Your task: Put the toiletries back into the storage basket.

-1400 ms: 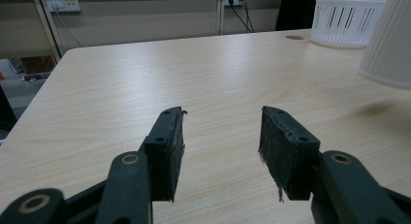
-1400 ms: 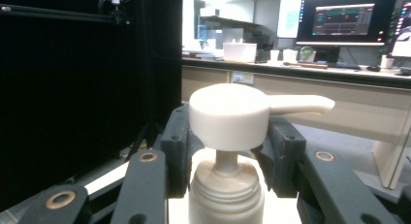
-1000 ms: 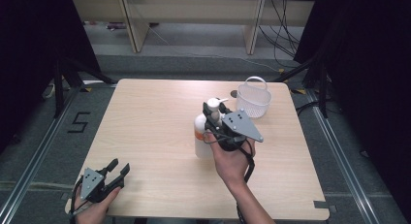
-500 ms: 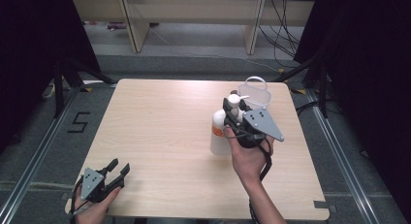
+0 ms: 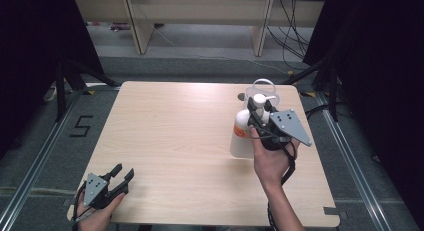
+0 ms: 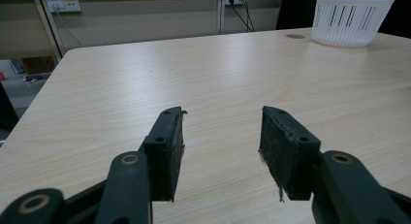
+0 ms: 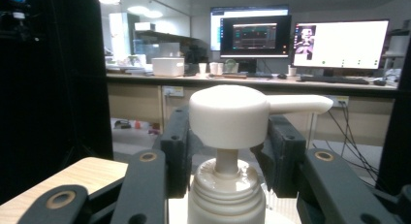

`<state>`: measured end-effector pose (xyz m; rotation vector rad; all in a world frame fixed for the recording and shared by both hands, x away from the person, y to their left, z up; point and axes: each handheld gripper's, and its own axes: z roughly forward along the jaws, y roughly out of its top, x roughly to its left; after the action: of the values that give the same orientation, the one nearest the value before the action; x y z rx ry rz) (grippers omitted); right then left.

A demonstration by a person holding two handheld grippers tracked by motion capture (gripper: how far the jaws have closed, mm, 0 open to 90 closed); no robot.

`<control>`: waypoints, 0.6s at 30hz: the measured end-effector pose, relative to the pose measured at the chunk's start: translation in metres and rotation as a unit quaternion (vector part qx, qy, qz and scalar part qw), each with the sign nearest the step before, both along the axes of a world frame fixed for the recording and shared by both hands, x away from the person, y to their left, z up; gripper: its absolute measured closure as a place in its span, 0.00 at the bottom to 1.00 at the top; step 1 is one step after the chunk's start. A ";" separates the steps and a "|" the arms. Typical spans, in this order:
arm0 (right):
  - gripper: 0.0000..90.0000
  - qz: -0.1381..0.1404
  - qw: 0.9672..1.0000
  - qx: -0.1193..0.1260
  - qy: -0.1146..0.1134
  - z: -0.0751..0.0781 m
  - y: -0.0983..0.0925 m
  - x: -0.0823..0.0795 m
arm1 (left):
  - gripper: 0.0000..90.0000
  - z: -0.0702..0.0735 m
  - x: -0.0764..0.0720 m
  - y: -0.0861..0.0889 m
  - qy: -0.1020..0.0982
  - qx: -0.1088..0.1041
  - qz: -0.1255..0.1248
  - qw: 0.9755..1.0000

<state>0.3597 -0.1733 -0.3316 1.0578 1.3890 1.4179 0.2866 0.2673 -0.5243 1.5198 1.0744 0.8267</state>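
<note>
A white pump bottle [image 5: 242, 136] with an orange label stands upright in my right gripper [image 5: 256, 116], which is shut on its neck just under the pump head. In the right gripper view the pump head [image 7: 229, 115] sits between the two black fingers [image 7: 175, 146], its spout pointing right. The bottle hangs just in front of a white slatted basket [image 5: 264, 89] at the table's far right. My left gripper [image 5: 119, 179] rests near the front left corner of the table. Its jaws [image 6: 220, 151] stand open with only bare wood between them.
The light wooden table [image 5: 170, 126] has a small round hole [image 5: 242, 97] next to the basket [image 6: 352, 19]. Dark curtains flank the table, and shelving and cables lie on the floor beyond its far edge.
My right gripper has carried the pump bottle to the right and a little farther back, closer to the basket. The left gripper has stayed where it was.
</note>
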 end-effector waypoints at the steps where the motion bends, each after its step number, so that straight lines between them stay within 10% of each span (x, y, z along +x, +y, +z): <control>1: 0.67 -0.001 1.000 0.005 -0.005 0.000 -0.001 0.001 | 0.56 0.000 0.000 0.000 0.000 0.001 0.000 1.000; 18: 0.67 -0.024 1.000 0.002 -0.018 0.007 -0.018 0.004 | 0.56 0.000 0.000 0.000 -0.002 0.004 -0.003 1.000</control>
<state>0.3640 -0.1916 -0.3242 1.0556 1.3266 1.3984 0.2869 0.2675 -0.5242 1.5271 1.0628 0.8306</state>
